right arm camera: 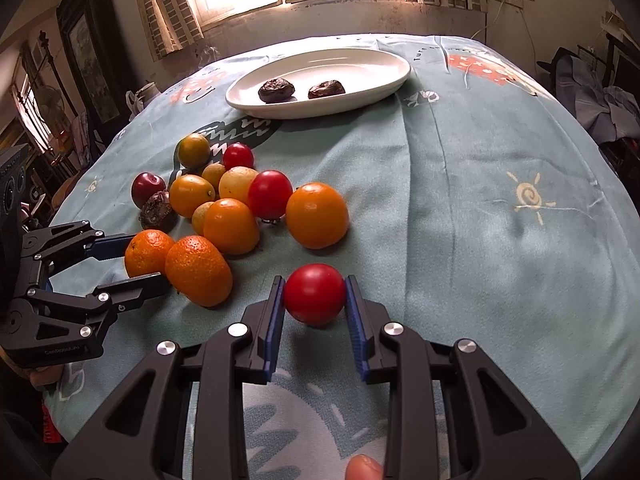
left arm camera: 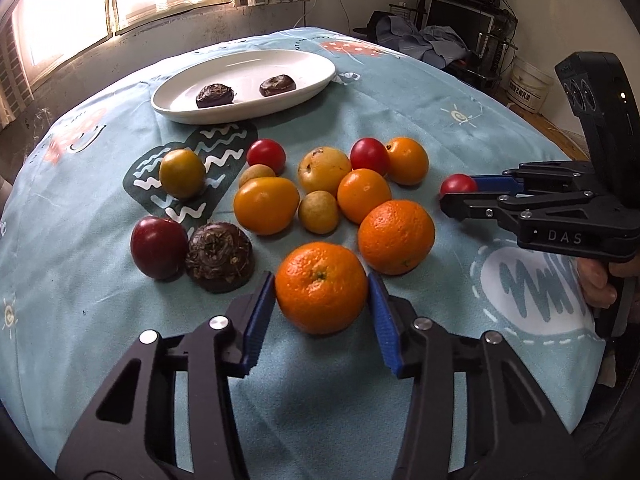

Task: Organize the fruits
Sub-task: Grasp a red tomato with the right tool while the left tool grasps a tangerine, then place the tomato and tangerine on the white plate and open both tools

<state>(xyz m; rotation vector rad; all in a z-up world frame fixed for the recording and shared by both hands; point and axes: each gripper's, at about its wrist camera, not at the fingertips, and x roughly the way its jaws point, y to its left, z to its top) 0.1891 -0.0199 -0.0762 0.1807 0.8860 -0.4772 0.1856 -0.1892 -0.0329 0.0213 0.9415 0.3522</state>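
A: What is the left gripper [left arm camera: 321, 289] doing?

B: Its two blue pads are pressing on the sides of a mandarin orange [left arm camera: 321, 287], which sits on the blue tablecloth [left arm camera: 400, 92]. So it is grasping this fruit. A second mandarin [left arm camera: 396, 237] lies just beyond the right jaw, and a dark brown water chestnut [left arm camera: 219, 256] just beyond the left jaw.

A: And the right gripper [right arm camera: 315, 295]?

B: It is clenched on a cherry tomato [right arm camera: 315, 294]. The tomato is between the two pads, and both pads touch it. It looks a little above the cloth, but I cannot tell for sure.

A: Where are the other fruits?

B: They are in a heap, ahead of the left jaws and to the left of the right jaws. Far ahead of both stands a white oval plate [right arm camera: 372, 65] with two dark water chestnuts [right arm camera: 277, 90] in it.
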